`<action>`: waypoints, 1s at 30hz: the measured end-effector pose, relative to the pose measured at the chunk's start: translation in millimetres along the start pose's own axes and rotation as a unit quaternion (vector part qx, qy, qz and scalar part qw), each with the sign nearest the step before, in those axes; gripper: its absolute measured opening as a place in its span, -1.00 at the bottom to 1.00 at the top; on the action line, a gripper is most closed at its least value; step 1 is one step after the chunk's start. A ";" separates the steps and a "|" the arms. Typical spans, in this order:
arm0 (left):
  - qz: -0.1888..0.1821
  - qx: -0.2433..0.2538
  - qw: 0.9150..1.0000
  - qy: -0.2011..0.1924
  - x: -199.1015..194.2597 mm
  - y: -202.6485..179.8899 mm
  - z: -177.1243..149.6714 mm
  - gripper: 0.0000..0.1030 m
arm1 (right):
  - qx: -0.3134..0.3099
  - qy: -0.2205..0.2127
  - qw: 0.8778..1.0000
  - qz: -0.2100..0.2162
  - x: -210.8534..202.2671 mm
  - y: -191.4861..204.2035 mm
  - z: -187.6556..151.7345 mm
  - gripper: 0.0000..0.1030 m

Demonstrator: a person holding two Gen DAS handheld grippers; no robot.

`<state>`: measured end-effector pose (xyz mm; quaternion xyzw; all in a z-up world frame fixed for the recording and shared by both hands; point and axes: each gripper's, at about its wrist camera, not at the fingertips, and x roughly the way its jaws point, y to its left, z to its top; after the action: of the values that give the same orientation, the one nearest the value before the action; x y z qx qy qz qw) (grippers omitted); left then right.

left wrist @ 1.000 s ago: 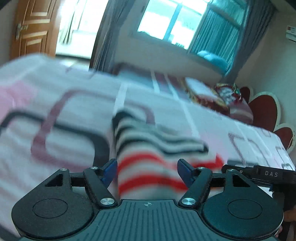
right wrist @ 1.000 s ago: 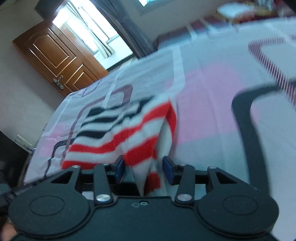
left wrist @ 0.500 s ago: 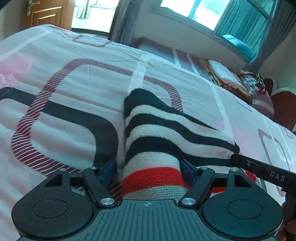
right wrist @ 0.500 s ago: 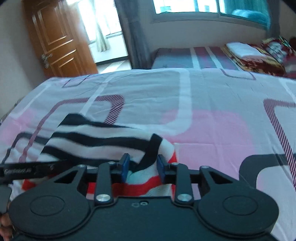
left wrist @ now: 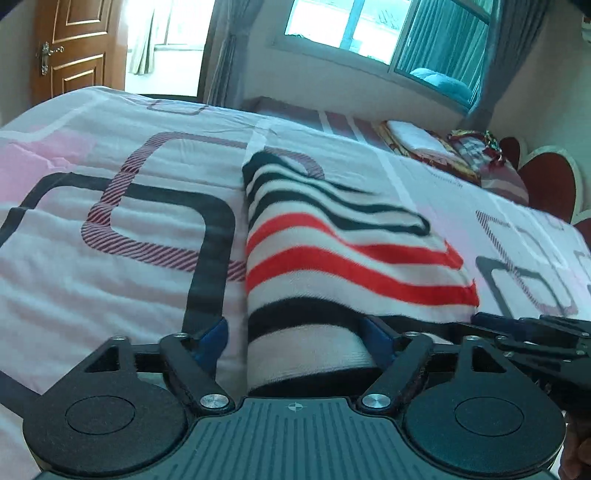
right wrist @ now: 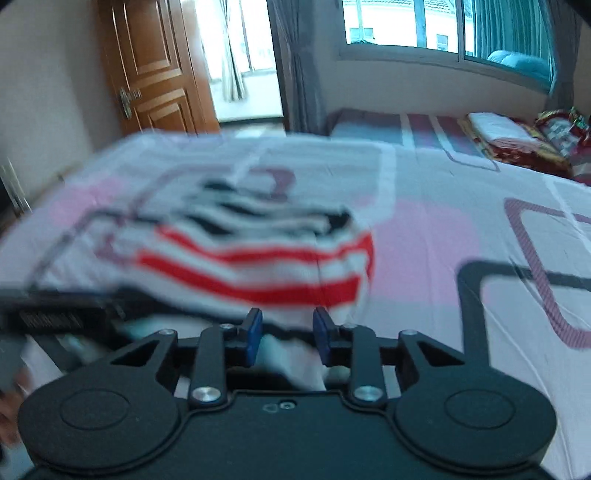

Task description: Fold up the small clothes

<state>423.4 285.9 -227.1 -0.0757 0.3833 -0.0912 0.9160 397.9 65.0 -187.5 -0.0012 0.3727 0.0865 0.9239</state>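
Note:
A small knitted garment with black, white and red stripes (left wrist: 332, 258) lies folded on the bed; it also shows, blurred, in the right wrist view (right wrist: 258, 258). My left gripper (left wrist: 295, 338) is open, its blue pads wide apart on either side of the garment's near edge. My right gripper (right wrist: 287, 334) has its blue pads a narrow gap apart with the garment's near right corner between them; the grip looks loose. The right gripper also shows in the left wrist view (left wrist: 535, 332), at the garment's right edge.
The bed (left wrist: 92, 295) has a pink and white cover with dark rounded-square patterns. Folded bedding (left wrist: 424, 144) lies at the far end by a red headboard (left wrist: 550, 184). A wooden door (right wrist: 155, 66) and a window (right wrist: 443, 26) stand beyond.
The garment's far part has been laid forward, so red stripes now lie on top. My right gripper's pads have opened a little. Both grippers have drawn back toward the near edge.

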 end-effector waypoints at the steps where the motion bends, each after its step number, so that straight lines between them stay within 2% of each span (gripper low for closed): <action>1: 0.004 -0.002 1.000 0.001 -2.1 -0.7 0.2 0.59 | -0.014 0.001 1.000 -0.010 4.8 1.8 -6.7 -0.45; 3: 0.003 -0.002 1.000 0.011 -10.3 -5.2 3.5 0.59 | -0.033 -0.006 0.999 -0.027 5.6 8.7 -11.2 -0.45; 5: 0.002 0.031 1.000 0.000 -27.4 -13.4 -1.4 0.59 | -0.017 0.003 0.999 -0.027 -0.4 11.5 -2.6 -0.45; 7: 0.006 0.058 0.998 -0.005 -41.1 -18.7 -11.8 0.59 | 0.010 -0.013 1.000 -0.014 -20.9 7.9 -2.0 -0.44; 10: 0.002 0.065 0.998 0.015 -43.5 -18.7 -31.8 0.59 | 0.006 -0.028 0.999 -0.020 -47.2 12.3 -17.1 -0.39; 13: -0.003 0.052 0.998 0.038 -33.4 -12.2 -43.9 0.61 | -0.003 -0.001 0.999 -0.039 -43.6 17.9 -40.2 -0.41; 15: 0.001 0.032 0.998 0.045 -33.6 -7.9 -42.7 0.68 | 0.009 0.020 0.998 -0.051 -30.5 14.5 -51.7 -0.40; 18: -0.003 0.047 0.998 0.046 -45.4 -13.2 -41.7 0.69 | 0.026 0.019 0.998 -0.053 -31.3 13.2 -49.4 -0.38; 20: -0.002 0.064 0.997 0.038 -57.4 -17.5 -42.9 0.69 | 0.024 0.017 0.998 -0.052 -40.2 16.7 -44.1 -0.30; 22: -0.002 0.066 0.997 0.041 -65.2 -21.1 -42.0 0.69 | 0.051 0.000 0.997 -0.051 -57.2 12.3 -44.7 -0.20; 23: -0.002 0.064 0.997 0.045 -69.6 -22.3 -42.0 0.72 | 0.071 -0.009 0.996 -0.047 -67.4 10.4 -45.6 -0.03; 25: -0.001 0.061 0.997 0.047 -76.4 -26.7 -41.0 0.92 | 0.093 -0.021 0.995 -0.041 -81.5 10.8 -49.9 0.16; 26: 0.002 0.060 0.997 0.046 -79.9 -29.6 -40.7 1.00 | 0.096 -0.025 0.994 -0.038 -89.4 12.1 -52.2 0.21; 30: 0.008 0.063 0.997 0.045 -97.8 -38.5 -42.0 1.00 | 0.090 -0.035 0.995 -0.039 -111.2 18.2 -59.5 0.26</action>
<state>321.8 267.6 -180.9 -0.0105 0.4186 -0.1108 0.9013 275.4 61.3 -152.8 0.0703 0.3459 0.0161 0.9355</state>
